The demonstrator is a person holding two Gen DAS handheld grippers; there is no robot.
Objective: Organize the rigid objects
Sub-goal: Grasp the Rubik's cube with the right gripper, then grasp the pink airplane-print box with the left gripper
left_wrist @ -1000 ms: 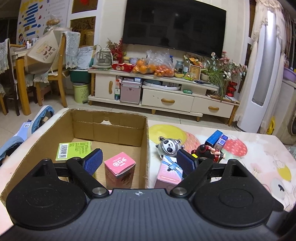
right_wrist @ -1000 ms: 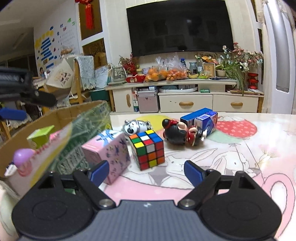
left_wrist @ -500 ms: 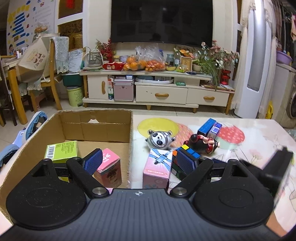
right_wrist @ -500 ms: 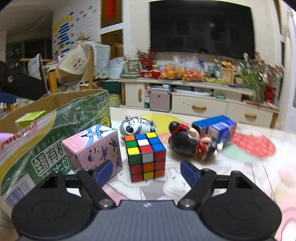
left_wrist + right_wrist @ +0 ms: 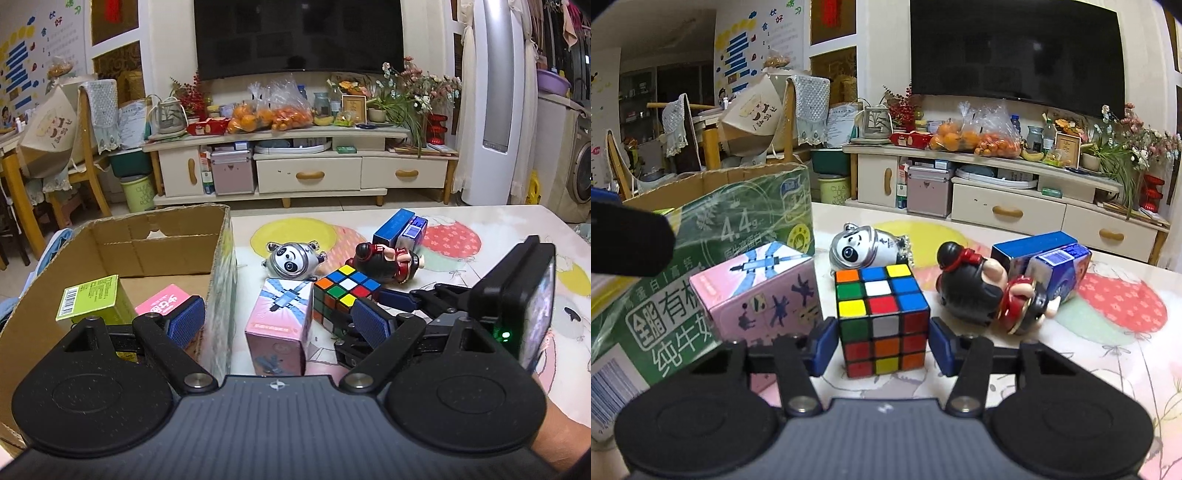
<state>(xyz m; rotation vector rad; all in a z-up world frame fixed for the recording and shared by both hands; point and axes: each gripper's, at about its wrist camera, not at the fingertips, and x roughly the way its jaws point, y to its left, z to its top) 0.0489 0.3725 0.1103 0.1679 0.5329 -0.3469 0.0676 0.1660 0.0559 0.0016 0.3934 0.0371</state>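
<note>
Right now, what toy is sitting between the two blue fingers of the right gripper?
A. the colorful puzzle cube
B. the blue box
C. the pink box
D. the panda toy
A. In the right wrist view, the colorful puzzle cube sits on the table between the open blue fingers of the right gripper; the panda toy, pink box and blue box all lie outside them.

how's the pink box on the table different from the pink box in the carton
The pink box on the table carries a blue aircraft print; the pink box in the carton has red characters on top. The first stands outside the cardboard carton beside the rubik's cube; the second sits inside, next to a green box. Both are small, upright and pink.
</note>
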